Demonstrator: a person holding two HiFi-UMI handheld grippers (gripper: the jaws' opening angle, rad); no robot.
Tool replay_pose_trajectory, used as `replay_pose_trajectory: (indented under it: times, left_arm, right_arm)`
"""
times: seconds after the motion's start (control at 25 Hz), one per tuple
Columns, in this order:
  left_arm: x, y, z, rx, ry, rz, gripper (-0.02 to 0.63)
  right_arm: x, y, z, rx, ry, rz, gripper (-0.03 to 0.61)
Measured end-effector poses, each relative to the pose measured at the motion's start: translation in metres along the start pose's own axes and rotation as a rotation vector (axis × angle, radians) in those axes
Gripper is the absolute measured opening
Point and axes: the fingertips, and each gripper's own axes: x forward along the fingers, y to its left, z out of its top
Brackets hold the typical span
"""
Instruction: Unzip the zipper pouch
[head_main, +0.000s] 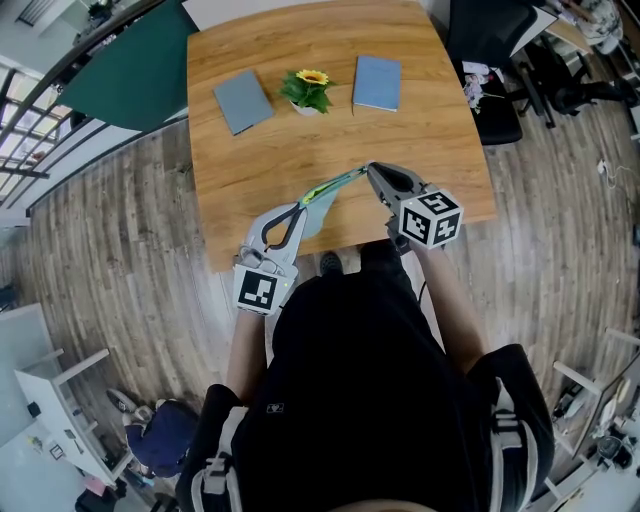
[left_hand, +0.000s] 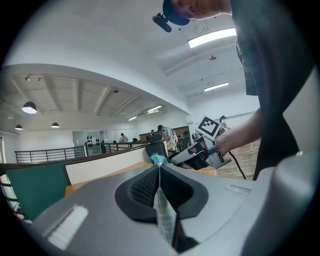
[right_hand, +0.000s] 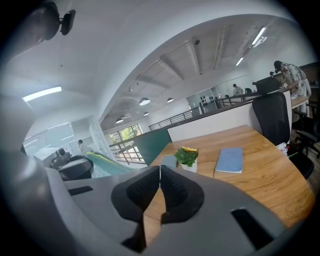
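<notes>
The zipper pouch (head_main: 318, 195), pale green and teal, hangs stretched above the near edge of the wooden table (head_main: 430, 120). My left gripper (head_main: 300, 207) is shut on its near end; striped fabric (left_hand: 165, 215) shows pinched between the left gripper's (left_hand: 159, 166) jaws. My right gripper (head_main: 370, 170) is shut at the pouch's far thin end, where the zipper line runs into its tips. In the right gripper view, the right gripper (right_hand: 160, 167) has its pads meeting, the pull is too small to make out, and the pouch (right_hand: 107, 162) trails off to the left.
A grey notebook (head_main: 243, 100), a small potted sunflower (head_main: 308, 90) and a blue notebook (head_main: 377, 83) lie in a row at the table's far side. A black office chair (head_main: 490, 60) stands off the right corner, and a dark green panel (head_main: 130, 70) off the left.
</notes>
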Motion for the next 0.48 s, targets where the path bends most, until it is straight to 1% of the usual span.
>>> replay_pose_trajectory:
  times: [0.12, 0.2, 0.24, 0.48]
  left_arm:
    - [0.000, -0.002, 0.001, 0.005, 0.003, -0.003, 0.011]
    - [0.000, -0.003, 0.000, 0.001, 0.003, -0.005, 0.011]
    - [0.000, -0.004, -0.001, -0.004, 0.004, -0.004, 0.011]
    - [-0.001, 0.001, -0.007, -0.028, 0.010, 0.017, 0.011]
  right_arm:
    - [-0.001, 0.001, -0.002, 0.014, -0.010, 0.013, 0.027]
    - [0.000, 0.002, -0.005, 0.021, -0.009, 0.022, 0.067]
    - [0.000, 0.002, -0.006, 0.022, -0.007, 0.024, 0.075]
    - [-0.001, -0.003, -0.012, 0.020, 0.001, 0.017, 0.075]
